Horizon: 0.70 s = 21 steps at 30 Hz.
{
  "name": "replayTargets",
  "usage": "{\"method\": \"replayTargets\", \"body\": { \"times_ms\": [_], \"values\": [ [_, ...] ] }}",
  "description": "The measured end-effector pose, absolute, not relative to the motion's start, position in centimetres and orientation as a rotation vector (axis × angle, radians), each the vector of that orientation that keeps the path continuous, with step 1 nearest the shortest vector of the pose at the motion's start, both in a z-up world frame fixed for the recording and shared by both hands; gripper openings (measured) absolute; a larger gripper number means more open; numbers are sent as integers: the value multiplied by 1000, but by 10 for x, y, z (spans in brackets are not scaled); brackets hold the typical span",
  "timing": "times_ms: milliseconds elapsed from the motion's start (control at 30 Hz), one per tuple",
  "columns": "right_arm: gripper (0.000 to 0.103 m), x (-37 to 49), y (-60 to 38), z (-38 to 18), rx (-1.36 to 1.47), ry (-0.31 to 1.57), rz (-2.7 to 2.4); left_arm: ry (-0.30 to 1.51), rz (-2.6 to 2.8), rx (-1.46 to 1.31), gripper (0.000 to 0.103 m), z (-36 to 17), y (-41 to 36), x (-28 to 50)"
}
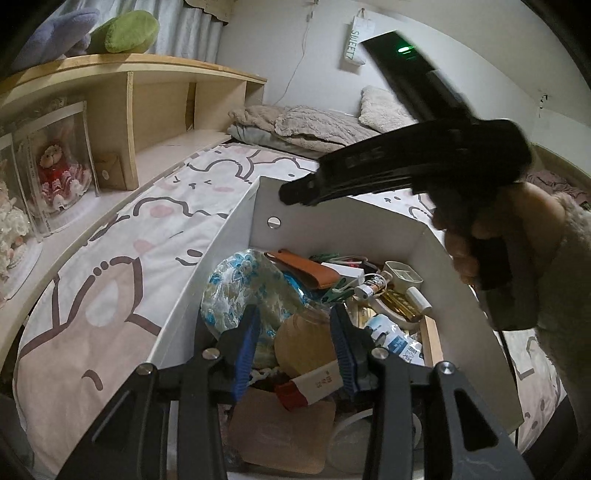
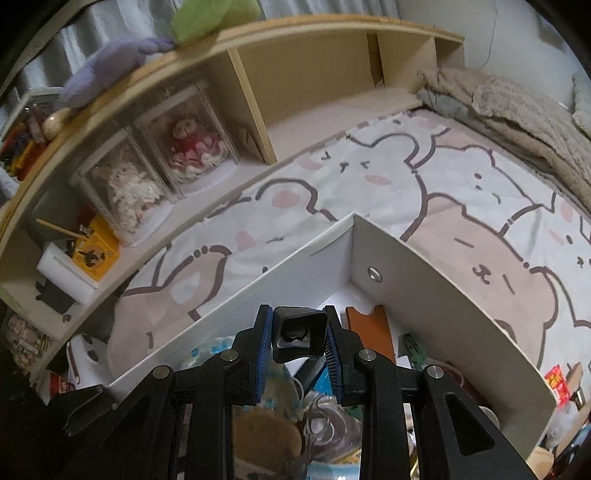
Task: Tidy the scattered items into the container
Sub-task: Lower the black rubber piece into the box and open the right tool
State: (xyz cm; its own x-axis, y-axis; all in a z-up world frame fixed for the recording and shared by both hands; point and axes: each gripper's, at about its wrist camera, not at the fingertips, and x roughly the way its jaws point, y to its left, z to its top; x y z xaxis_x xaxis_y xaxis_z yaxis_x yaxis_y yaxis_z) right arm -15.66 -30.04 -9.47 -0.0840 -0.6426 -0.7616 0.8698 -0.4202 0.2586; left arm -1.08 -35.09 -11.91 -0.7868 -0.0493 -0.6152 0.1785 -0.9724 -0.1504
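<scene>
A white box (image 1: 236,229) stands on the bed, filled with a floral cloth pouch (image 1: 251,288), a brown leather strap (image 1: 306,266), a white charger (image 1: 343,271) and other small things. My left gripper (image 1: 295,314) hangs open just over the contents. A round tan item (image 1: 303,343) and a red-and-white tube (image 1: 314,387) lie below its blue pads. My right gripper (image 2: 300,343) is shut on a black object with a squarish hollow end (image 2: 300,332), above the box's inside corner (image 2: 352,258). In the left wrist view, a hand in a fluffy sleeve (image 1: 476,236) holds the right gripper (image 1: 299,190) over the far wall.
The box rests on a bear-print sheet (image 1: 122,280). A wooden shelf (image 1: 159,110) runs along the bed's left side with dolls in clear cases (image 2: 188,147) and plush toys (image 1: 122,33) on top. Folded blankets (image 1: 295,125) lie at the far end.
</scene>
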Motion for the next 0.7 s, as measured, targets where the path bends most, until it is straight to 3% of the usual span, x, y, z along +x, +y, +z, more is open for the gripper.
{"method": "replayTargets", "body": {
  "times_ms": [133,200,233,267,700],
  "values": [
    [28,-160,-310,-108,1089,316,-1672,318,-2856,968,48,-121,-351,-11],
    [41,-159,-310,-112,1102,311,-1668,308,-2857,970,50,-121,-350,-11],
    [82,-159,-310,-113,1105,308,-1671,301,-2857,972,50,-121,-349,-12],
    [103,-158,-309,-112,1098,304,-1674,298,-2857,973,51,-121,-349,-12],
    [103,-137,-294,-89,999,292,-1664,311,-2831,947,52,-114,-346,-7]
  ]
}}
